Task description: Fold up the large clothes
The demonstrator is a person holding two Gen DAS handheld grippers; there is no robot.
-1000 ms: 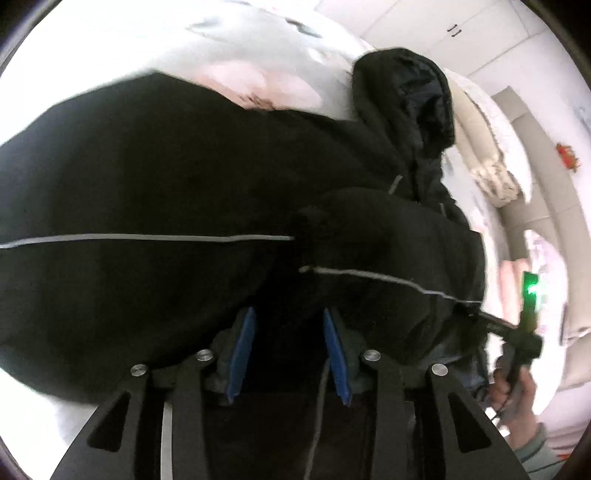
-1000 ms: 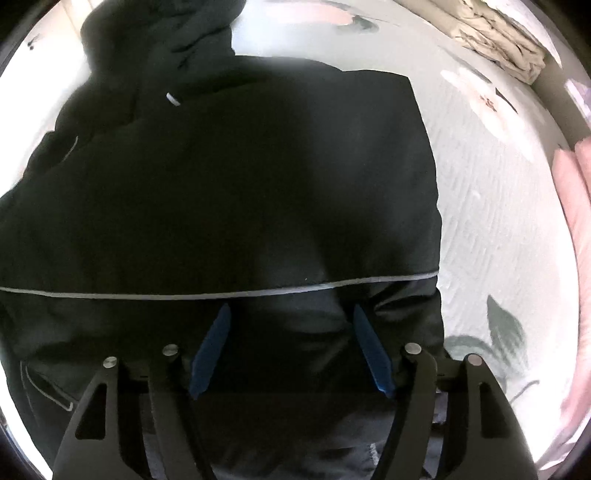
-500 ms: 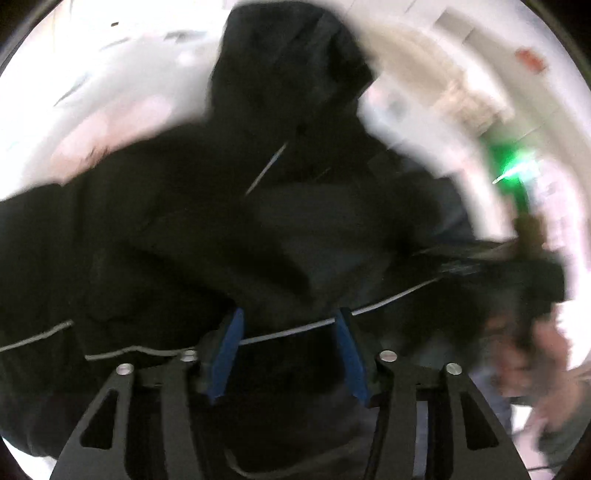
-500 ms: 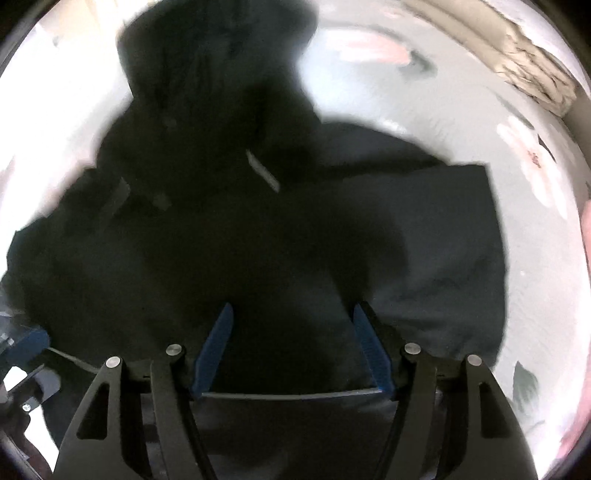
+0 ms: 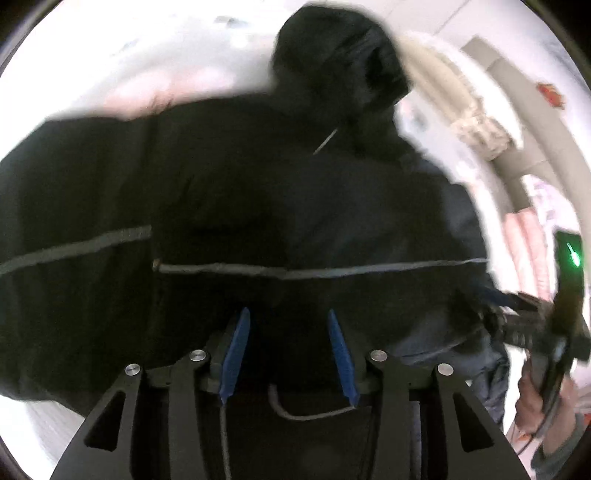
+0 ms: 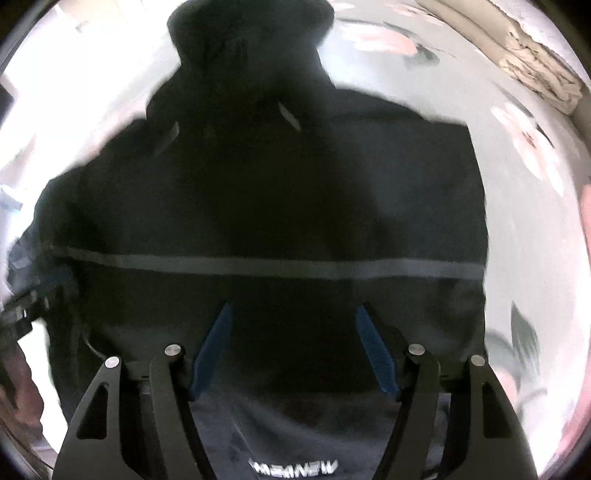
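A large black hooded jacket (image 5: 288, 206) with a thin grey reflective stripe lies on a pale floral bedspread (image 6: 535, 229), hood (image 5: 332, 62) at the far end. It fills the right wrist view (image 6: 288, 199) too. My left gripper (image 5: 287, 332) has its blue pads apart with the jacket's hem fabric between and under them. My right gripper (image 6: 291, 332) also has its pads wide apart over the hem, near white lettering (image 6: 293, 469). In the left wrist view the right gripper (image 5: 554, 325) shows at the right edge, held by a hand. I cannot tell if either gripper pinches the fabric.
Folded beige bedding (image 5: 476, 125) lies at the far side of the bed, also in the right wrist view (image 6: 539, 70). Pink pillows (image 5: 524, 251) lie at the right. White wardrobe doors (image 5: 461, 18) stand behind. A grey headboard (image 5: 524, 122) runs along the right.
Both views have swung and pulled back along the jacket, so the hood now sits centred at the top. The reflective stripe now runs level across both views. Both grippers' pads stay apart.
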